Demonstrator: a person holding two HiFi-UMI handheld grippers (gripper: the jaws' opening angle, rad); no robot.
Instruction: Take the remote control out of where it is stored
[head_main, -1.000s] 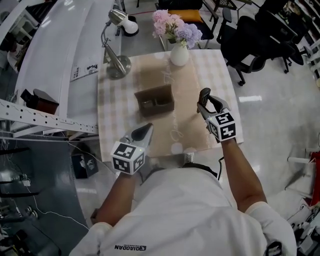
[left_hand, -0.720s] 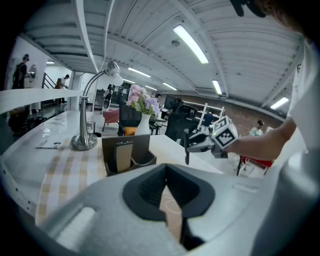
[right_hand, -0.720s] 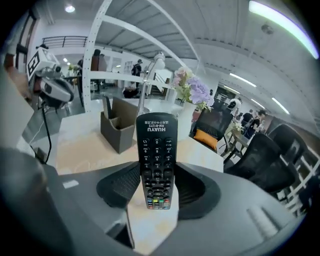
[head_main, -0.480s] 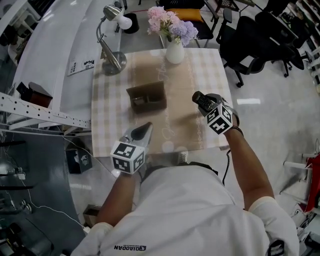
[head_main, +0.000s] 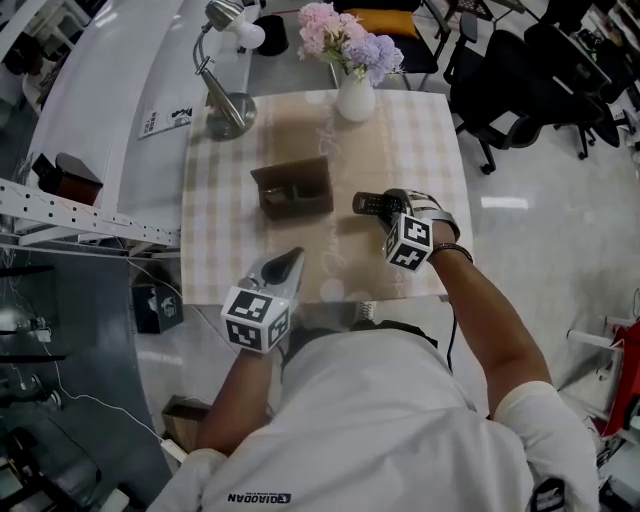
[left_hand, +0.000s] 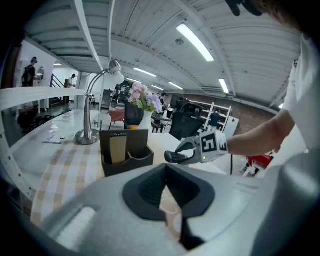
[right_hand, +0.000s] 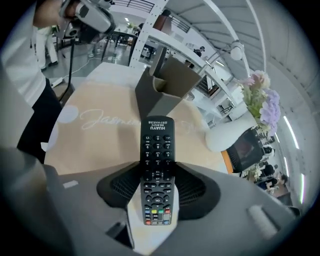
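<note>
We wear a white short-sleeved shirt (head_main: 390, 420) with small dark lettering across its back. Beyond the shirt's right sleeve, a dark band (head_main: 447, 250) rings our wrist. Our left hand-held gripper (head_main: 292, 262) and right hand-held gripper (head_main: 385, 204) have pale grey shells and dark ribbed pads (left_hand: 150, 192). Each carries a white cube with black square markers. A thin black cable (head_main: 449, 335) trails from the right one to the shirt.

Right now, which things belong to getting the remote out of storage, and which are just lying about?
Job: remote control; right gripper, shut on it; brown holder.
Lying about: desk lamp; vase of flowers; left gripper, shut, empty.
</note>
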